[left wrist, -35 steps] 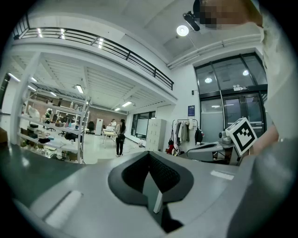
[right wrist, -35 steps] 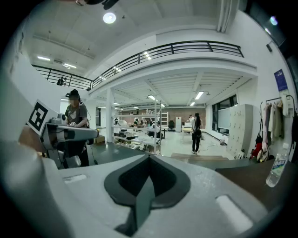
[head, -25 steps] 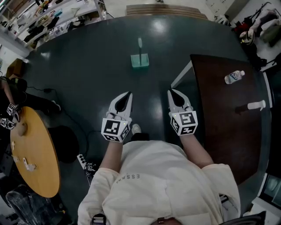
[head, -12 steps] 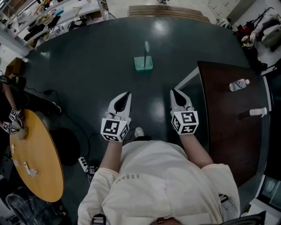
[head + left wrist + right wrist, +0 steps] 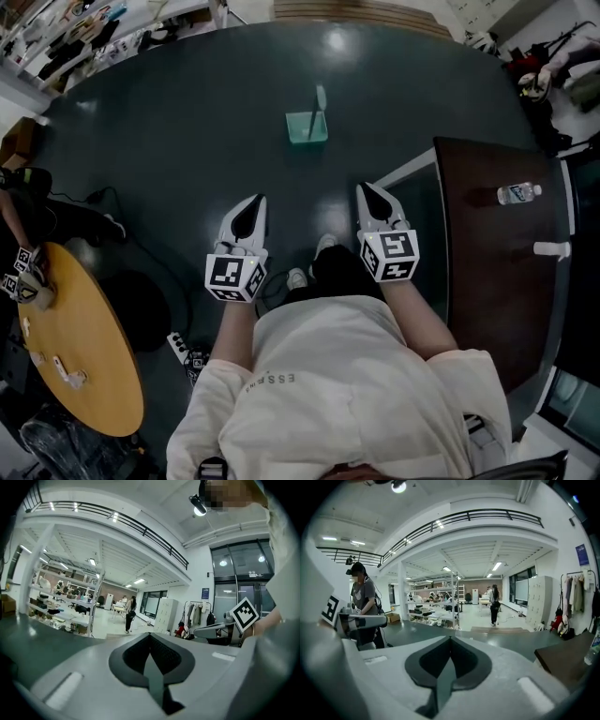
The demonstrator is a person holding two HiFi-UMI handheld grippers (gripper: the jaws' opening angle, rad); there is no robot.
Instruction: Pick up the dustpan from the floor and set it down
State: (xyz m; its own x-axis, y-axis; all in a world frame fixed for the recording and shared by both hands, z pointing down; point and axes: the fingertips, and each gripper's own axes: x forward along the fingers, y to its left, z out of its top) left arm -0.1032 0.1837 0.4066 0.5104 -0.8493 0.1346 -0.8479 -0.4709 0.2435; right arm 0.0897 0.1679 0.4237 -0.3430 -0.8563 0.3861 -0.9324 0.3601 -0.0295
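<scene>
Dark green floor [image 5: 169, 131] fills most of the head view. Dark brown rectangular table [image 5: 497, 281] at right edge, round yellow wooden table [image 5: 89, 347] lower left. Person in cream shirt [image 5: 347, 394] at bottom ctr. L gripper [image 5: 255, 202] & R gripper [image 5: 368, 192] sit side by side mid-frame above the floor, each w/ fingers pressed together, nothing between them. Upper ctr, a translucent green dustpan [image 5: 307, 128] w/ upright handle stands on the floor, well apart from both grippers. Small clear plastic bottle [image 5: 517, 194] lies on the brown table, right side.
</scene>
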